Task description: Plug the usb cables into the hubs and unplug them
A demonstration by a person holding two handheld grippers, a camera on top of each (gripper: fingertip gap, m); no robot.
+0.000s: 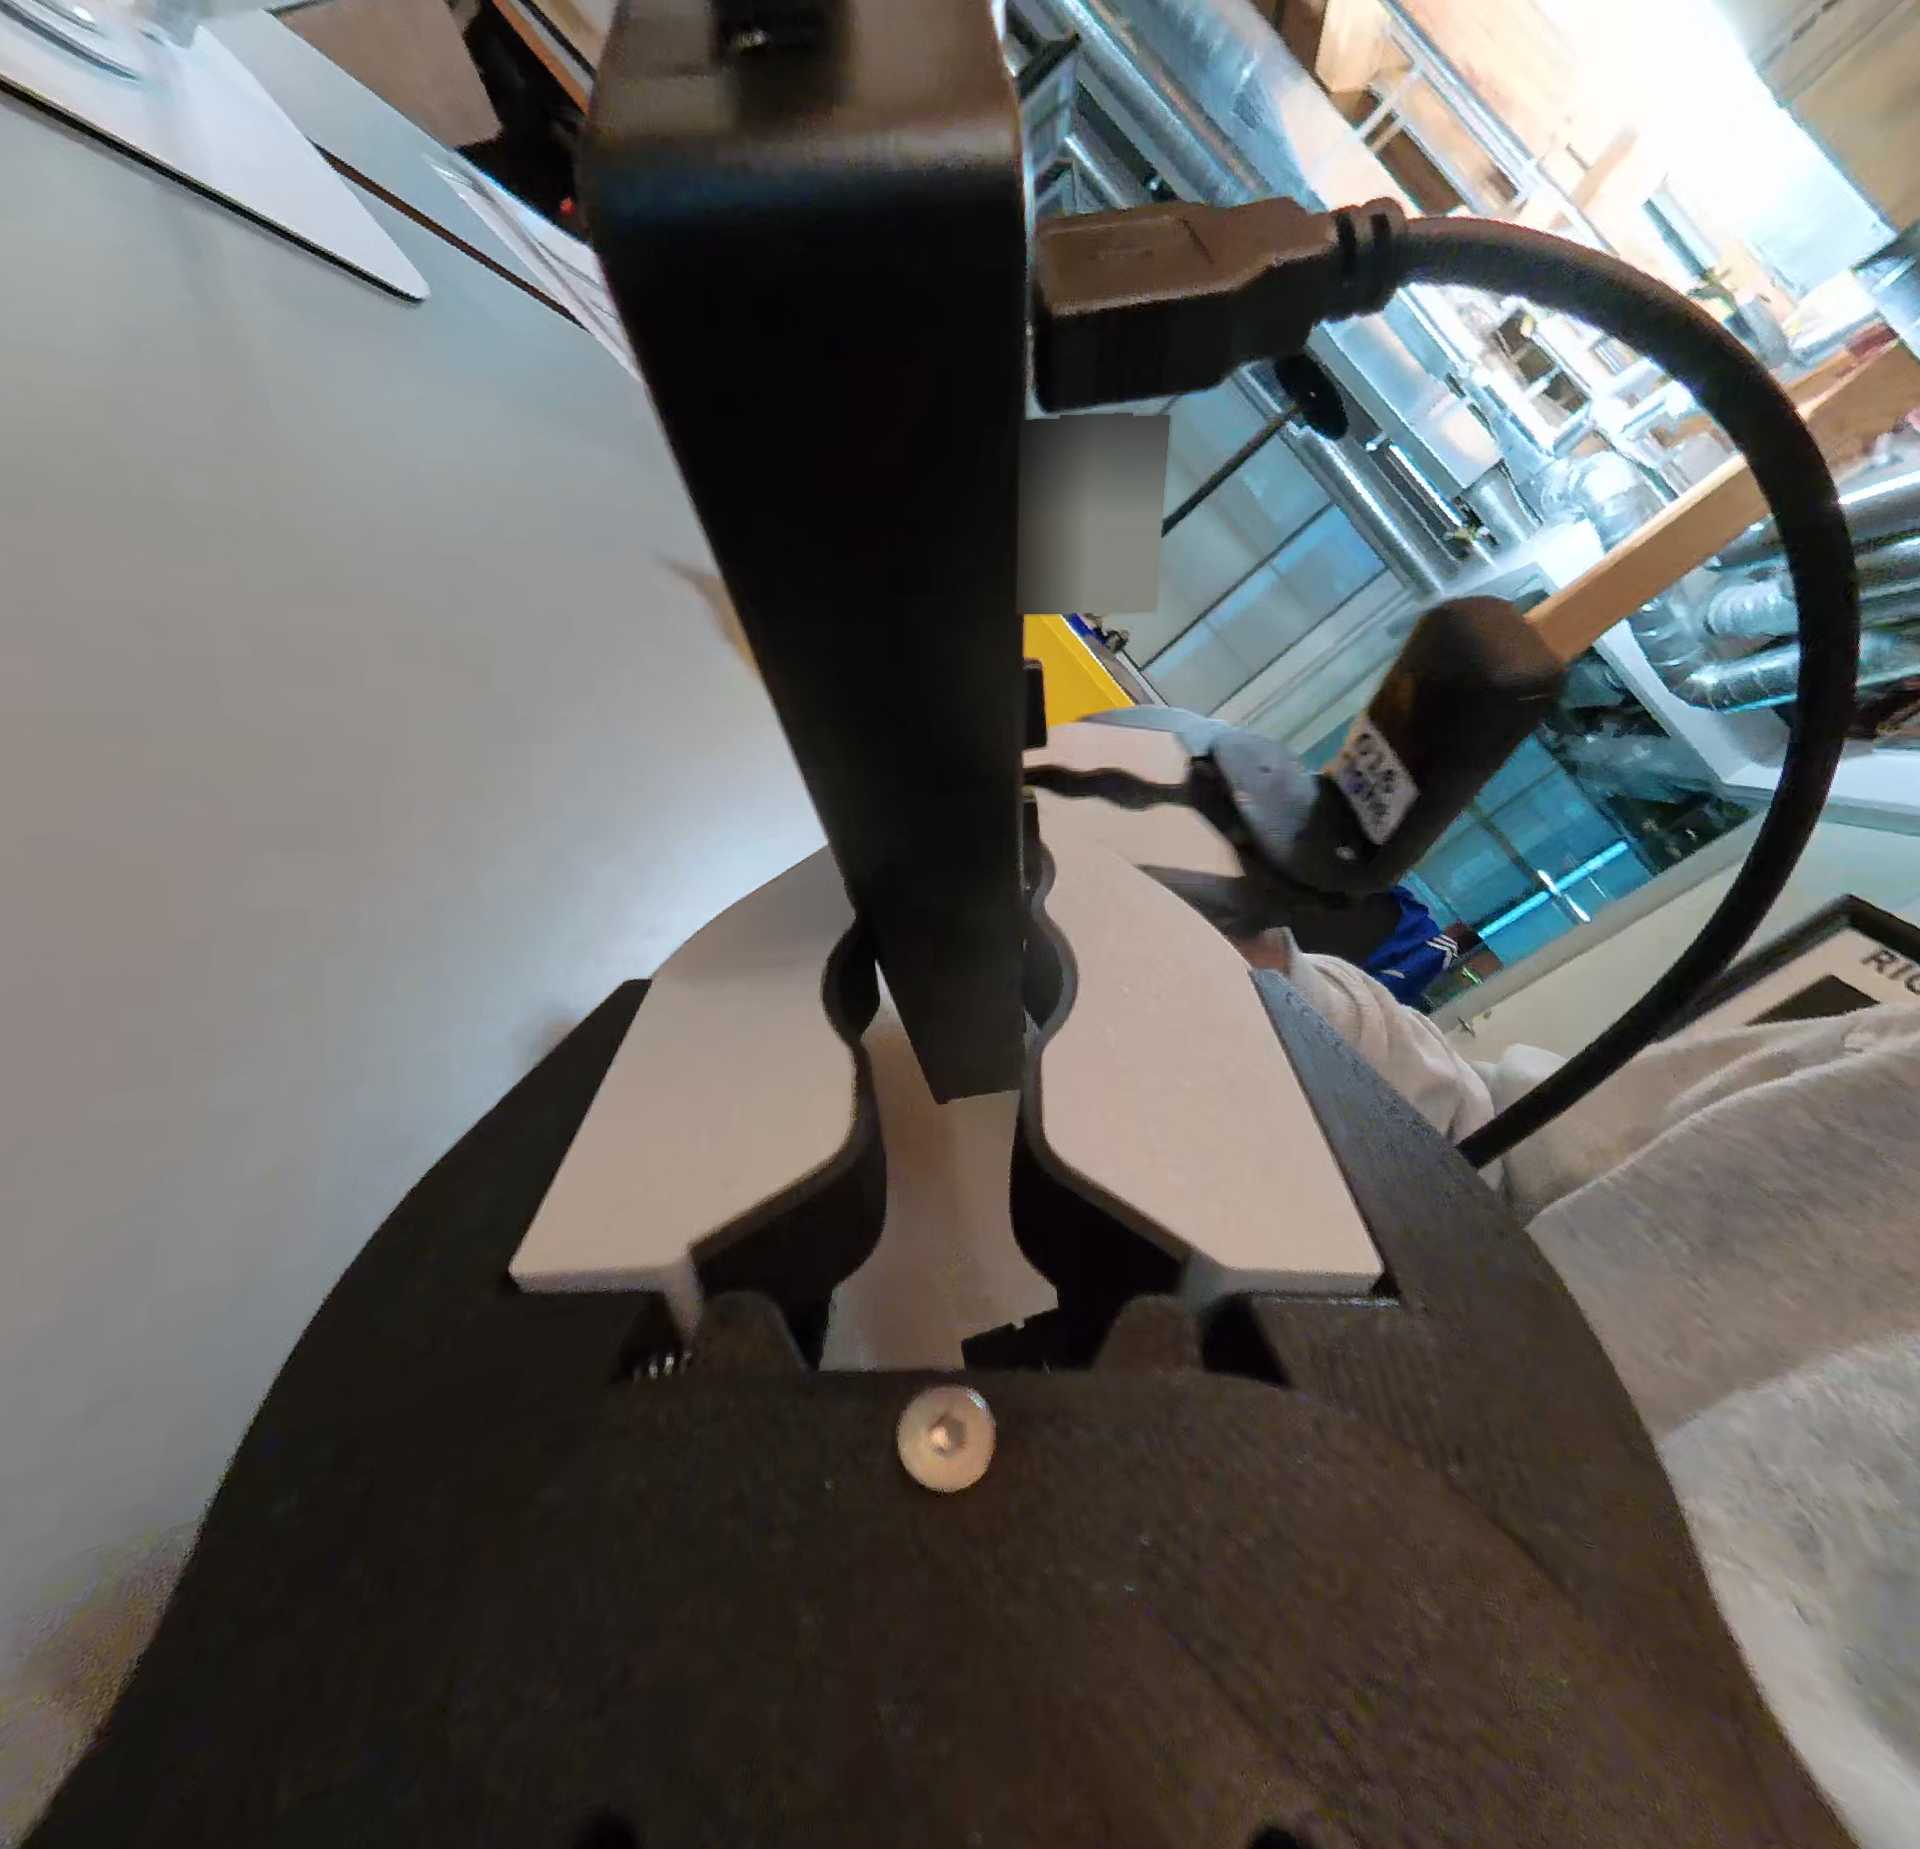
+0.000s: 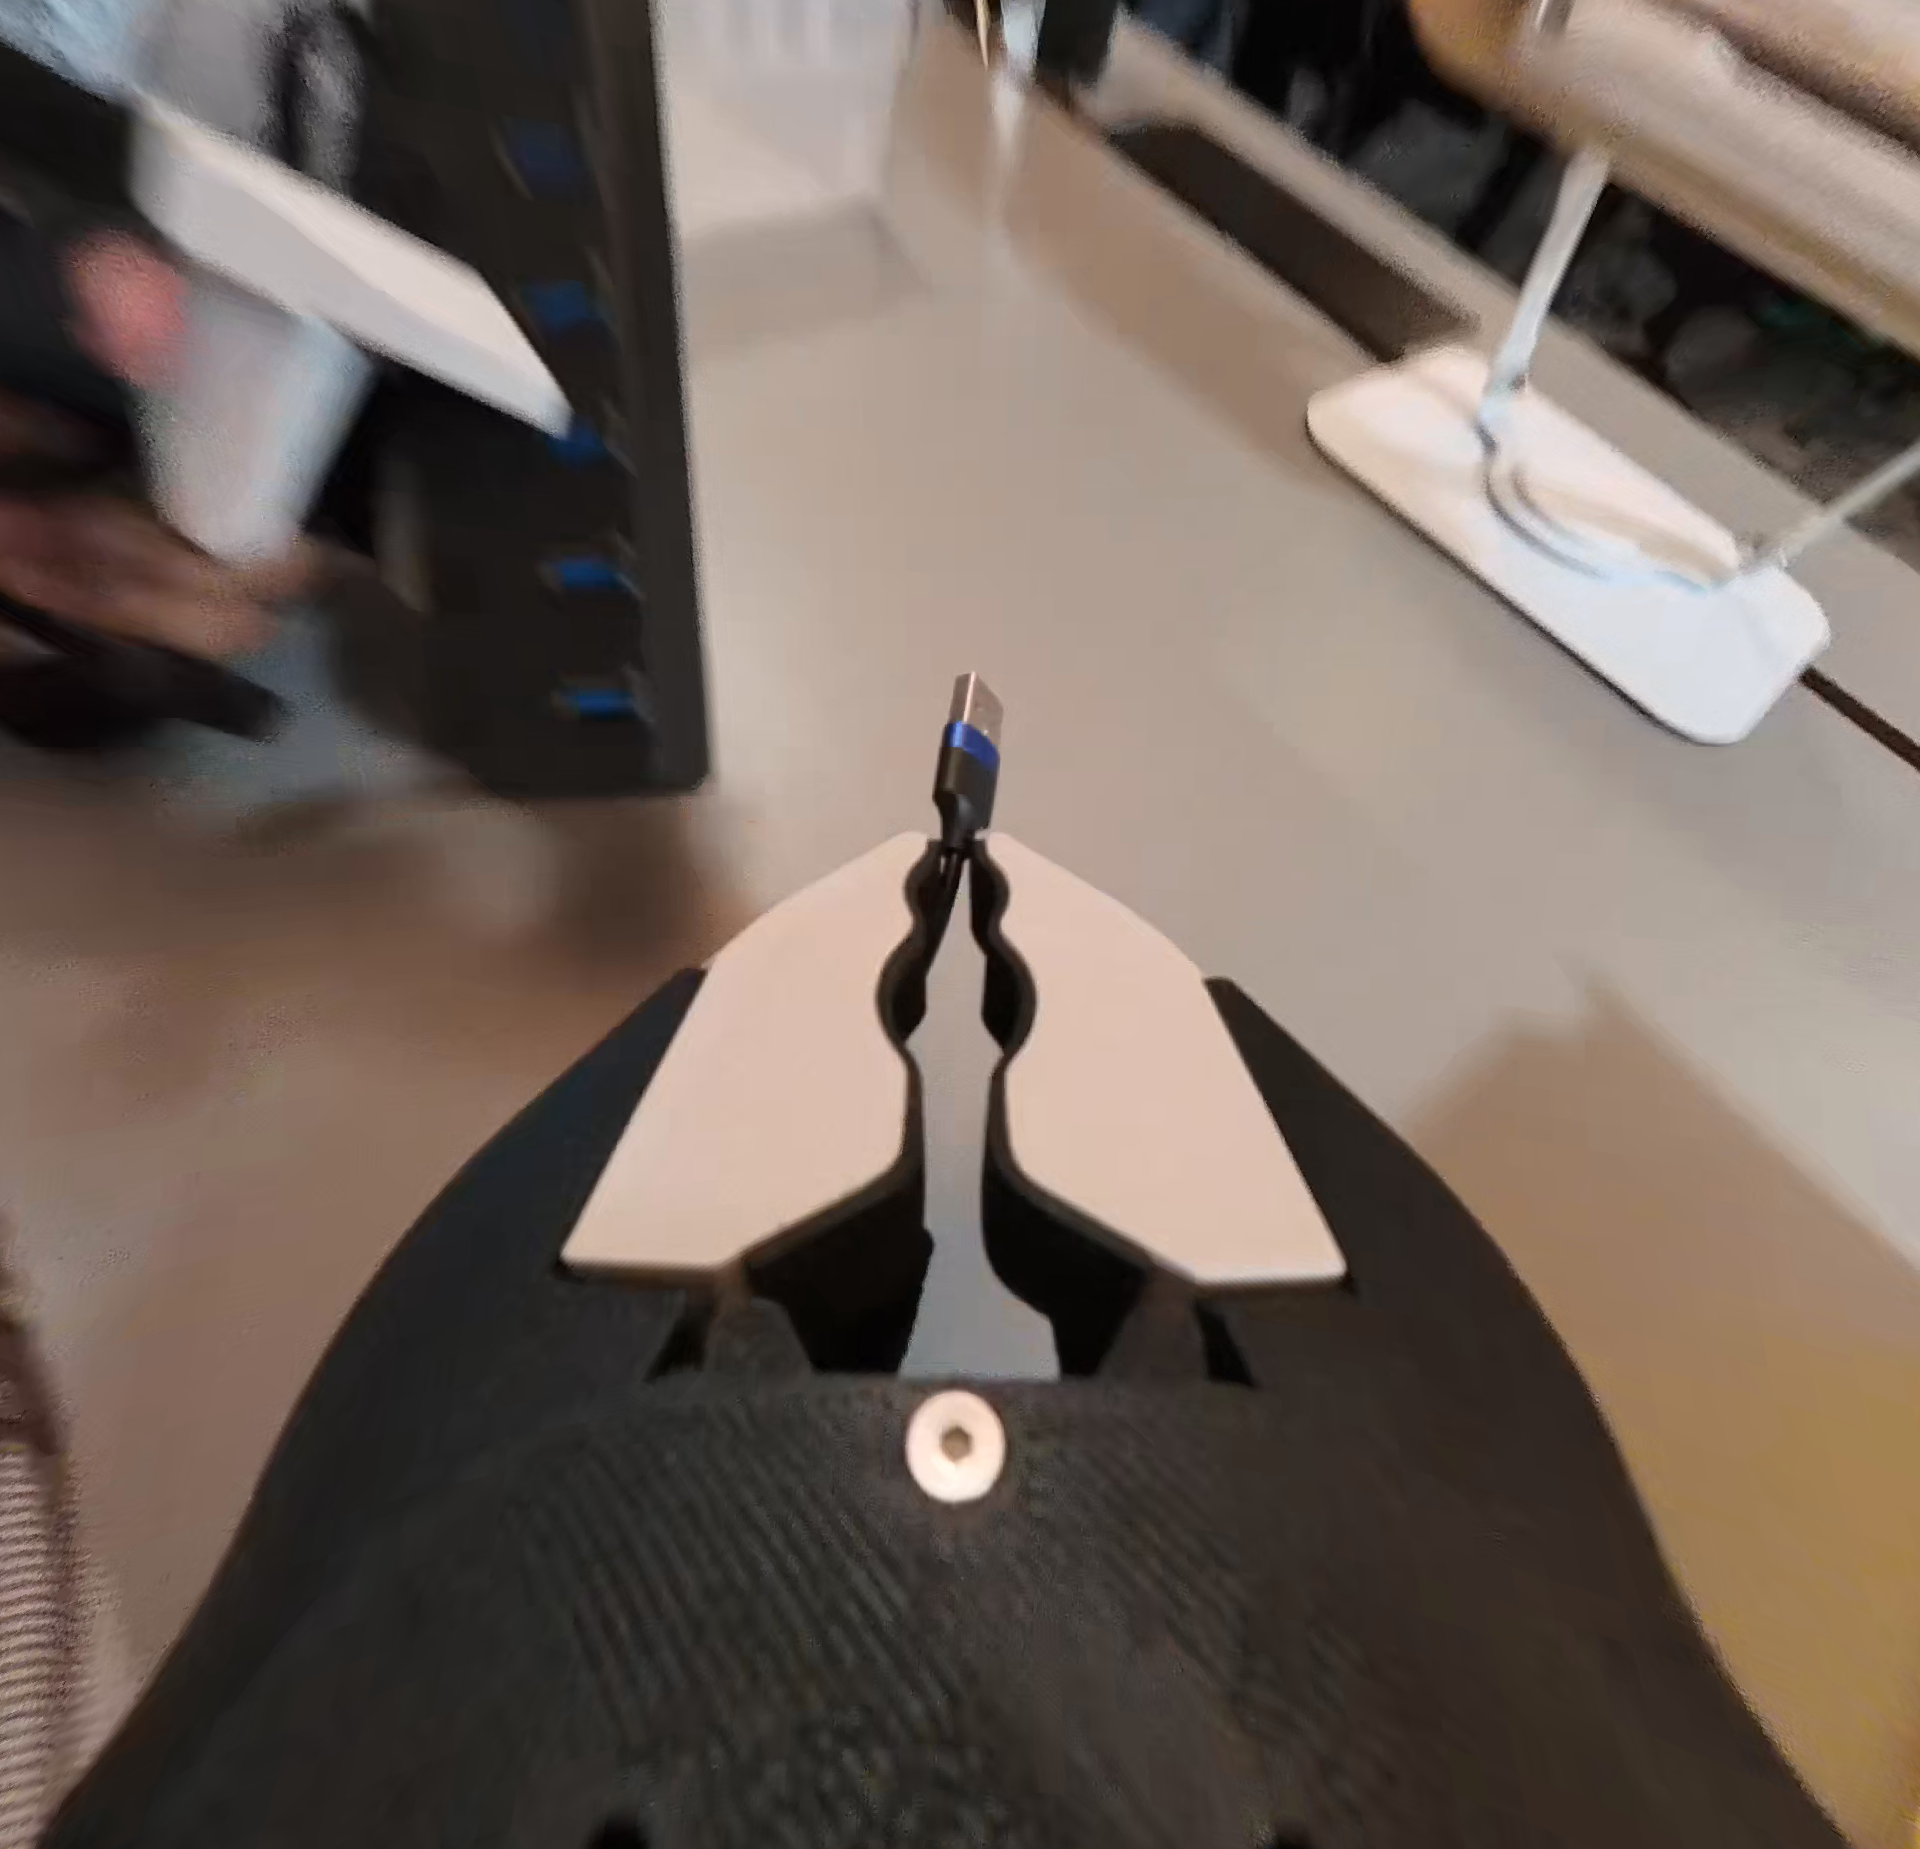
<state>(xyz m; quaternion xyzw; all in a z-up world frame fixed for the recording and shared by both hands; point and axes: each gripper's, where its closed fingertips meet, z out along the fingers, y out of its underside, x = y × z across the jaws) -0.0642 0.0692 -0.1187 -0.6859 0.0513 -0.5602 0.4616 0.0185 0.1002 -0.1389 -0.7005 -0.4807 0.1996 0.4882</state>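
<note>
My left gripper (image 1: pixel 940 900) is shut on the lower end of a black USB hub (image 1: pixel 831 449) and holds it upright. A black USB plug (image 1: pixel 1174 303) sits in the hub's right side, and its thick black cable (image 1: pixel 1787 573) loops right and down. My right gripper (image 2: pixel 951 843) is shut on a thin black cable just behind a blue-ringed USB plug (image 2: pixel 971 729), which points forward with its metal tip free. In the right wrist view the hub (image 2: pixel 592 449), with several blue ports, stands to the left of that plug, apart from it. The right gripper (image 1: pixel 1299 791) also shows in the left wrist view.
A grey table (image 2: pixel 1039 552) lies under both grippers. A white monitor stand base (image 2: pixel 1558 542) stands at the right; it also shows at the upper left of the left wrist view (image 1: pixel 260 168). A person's grey sleeve (image 1: pixel 1714 1228) is at the lower right.
</note>
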